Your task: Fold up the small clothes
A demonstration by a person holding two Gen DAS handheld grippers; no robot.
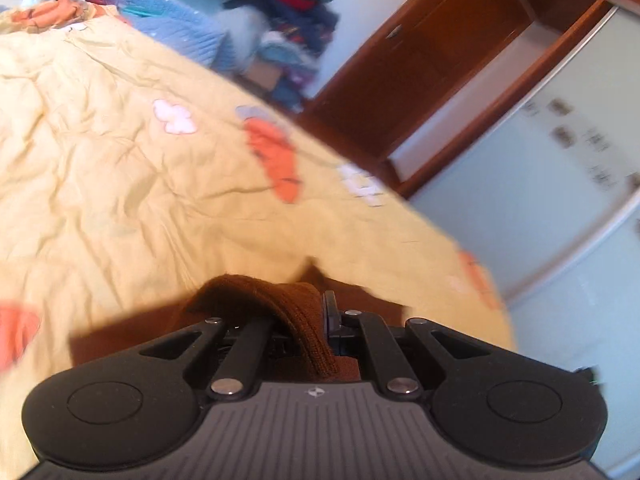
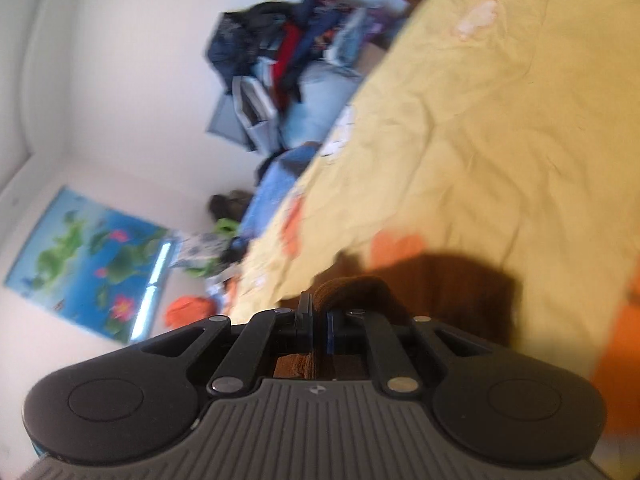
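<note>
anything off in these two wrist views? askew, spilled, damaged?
Nothing damaged or spilled. Both the left gripper and right gripper are shut on the brown knit, as expected. The yellow bedspread is wrinkled, and a messy clothes pile sits beyond the bed.

The brown knit garment (image 1: 298, 320) drops behind the left gripper (image 1: 324, 312), its shape hidden. The clothes pile (image 2: 280, 60) is blurred, pieces indistinguishable.
</note>
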